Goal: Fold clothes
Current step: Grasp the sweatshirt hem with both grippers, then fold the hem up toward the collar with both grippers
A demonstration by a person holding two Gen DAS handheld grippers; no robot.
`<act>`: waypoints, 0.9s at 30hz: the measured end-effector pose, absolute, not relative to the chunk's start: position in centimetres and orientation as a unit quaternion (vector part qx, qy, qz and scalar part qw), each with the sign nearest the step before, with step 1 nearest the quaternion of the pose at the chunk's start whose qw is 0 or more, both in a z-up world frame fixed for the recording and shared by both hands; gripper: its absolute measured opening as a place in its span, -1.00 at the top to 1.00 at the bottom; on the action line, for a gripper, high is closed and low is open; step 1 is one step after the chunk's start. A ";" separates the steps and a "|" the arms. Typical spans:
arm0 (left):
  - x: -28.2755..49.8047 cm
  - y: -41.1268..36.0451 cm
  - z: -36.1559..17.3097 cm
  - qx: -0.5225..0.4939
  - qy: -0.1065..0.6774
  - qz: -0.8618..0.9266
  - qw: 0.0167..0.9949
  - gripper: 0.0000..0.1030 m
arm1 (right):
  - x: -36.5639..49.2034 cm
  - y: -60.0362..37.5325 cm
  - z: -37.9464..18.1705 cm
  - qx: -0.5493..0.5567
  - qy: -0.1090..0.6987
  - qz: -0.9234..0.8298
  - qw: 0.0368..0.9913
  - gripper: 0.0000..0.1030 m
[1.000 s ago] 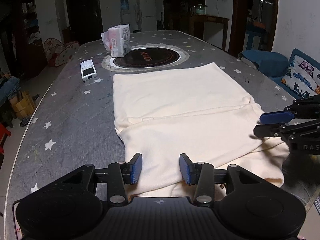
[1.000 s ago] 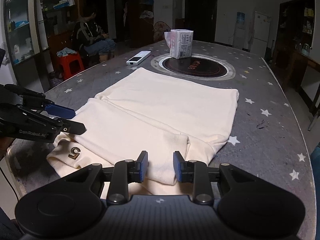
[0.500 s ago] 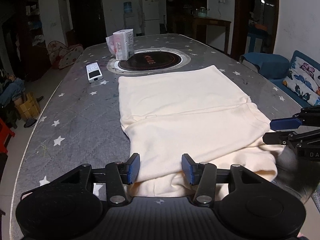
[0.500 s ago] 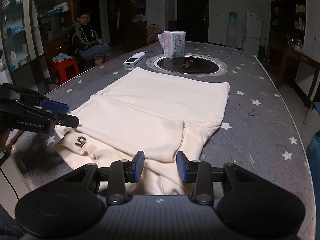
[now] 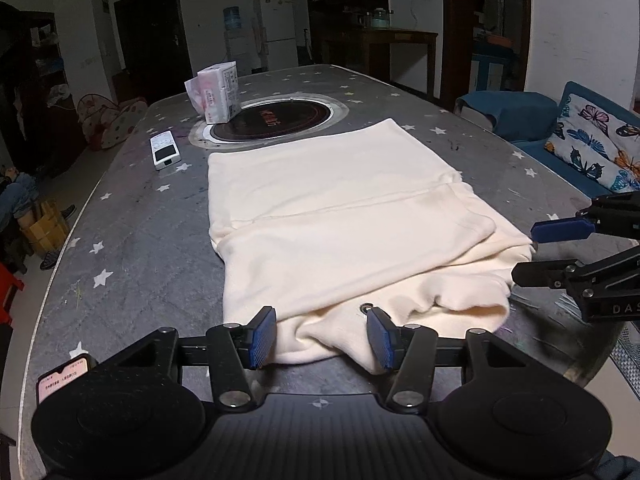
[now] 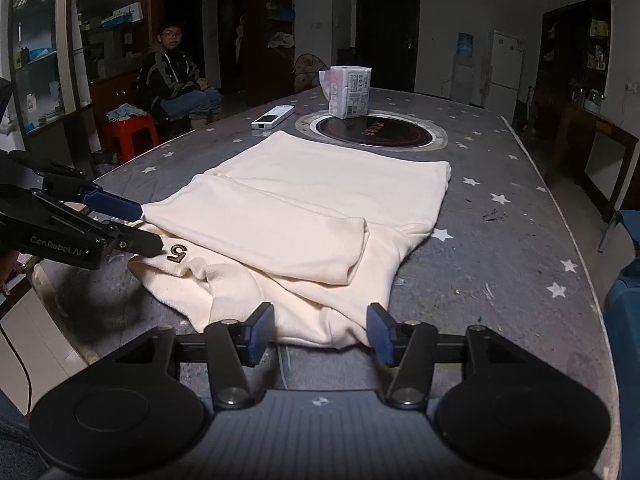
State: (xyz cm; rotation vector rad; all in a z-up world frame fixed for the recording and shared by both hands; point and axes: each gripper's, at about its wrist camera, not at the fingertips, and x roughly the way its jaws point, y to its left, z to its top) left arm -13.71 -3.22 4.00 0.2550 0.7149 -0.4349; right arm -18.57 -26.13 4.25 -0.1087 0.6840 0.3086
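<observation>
A cream garment lies flat on the grey star-patterned table, its sleeves folded in across the body. A brown "5" mark shows near its left corner. My left gripper is open, and the rumpled near hem lies between its blue pads without being pinched. My right gripper is open too, just short of the near hem of the garment. Each gripper shows in the other's view: the right gripper sits at the garment's right corner and the left gripper at the "5" corner.
A tissue pack stands at the edge of a round hob set in the table, with a white remote to its left. A phone lies by the near left edge. A person sits beyond the table; a sofa stands to the right.
Both grippers have backed toward the near table edge and their jaws have widened. The garment's near hem now lies looser and more rumpled.
</observation>
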 end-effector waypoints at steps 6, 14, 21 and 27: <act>-14.6 -3.4 4.0 0.127 0.346 -0.213 0.905 -0.06 | -19.4 -26.1 4.8 -0.055 0.327 0.146 0.932 -0.19; -15.3 -3.3 3.7 0.127 0.351 -0.214 0.903 -0.13 | -20.5 -25.5 5.0 -0.066 0.324 0.140 0.933 -0.37; -16.0 -3.3 3.6 0.126 0.351 -0.218 0.902 -0.27 | -21.1 -25.2 5.1 -0.074 0.324 0.140 0.933 -0.46; -16.6 -3.4 3.5 0.129 0.353 -0.215 0.901 -0.28 | -22.1 -24.8 4.7 -0.086 0.322 0.144 0.932 -0.53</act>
